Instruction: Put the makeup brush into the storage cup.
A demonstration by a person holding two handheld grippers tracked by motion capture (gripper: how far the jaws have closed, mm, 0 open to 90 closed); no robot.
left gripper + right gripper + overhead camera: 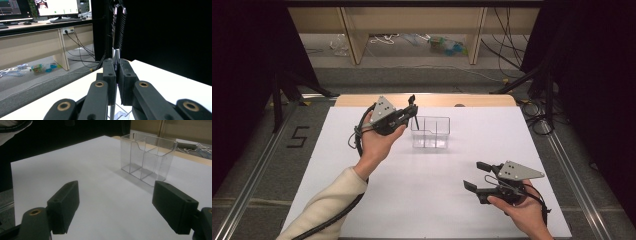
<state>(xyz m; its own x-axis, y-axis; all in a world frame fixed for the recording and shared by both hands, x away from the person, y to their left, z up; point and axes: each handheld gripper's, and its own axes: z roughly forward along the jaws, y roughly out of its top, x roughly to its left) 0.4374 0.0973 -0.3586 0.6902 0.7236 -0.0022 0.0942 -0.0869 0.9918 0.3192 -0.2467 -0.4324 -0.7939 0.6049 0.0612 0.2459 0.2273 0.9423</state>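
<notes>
While the pen [118, 22] rises between jaws, its tip [417, 123] meets the organizer [432, 132].

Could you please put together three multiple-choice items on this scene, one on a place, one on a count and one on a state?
1. Where is the pen that the left gripper holds?
A. Lying flat on the white table top
B. Hanging tip down at the left end of the clear organiser
C. Between the right gripper's jaws

2. How many compartments does the clear organiser have?
A. One
B. Three
C. Six

3. How do the right gripper's jaws stand?
A. Wide apart with nothing between them
B. Closed on the organiser
C. Closed on a pen

Answers:
1 B: the high view shows the pen upright in the left gripper, its tip at the organiser's left end.
2 B: the right gripper view shows two dividers making three sections.
3 A: bare white table shows between the two pads.
</notes>
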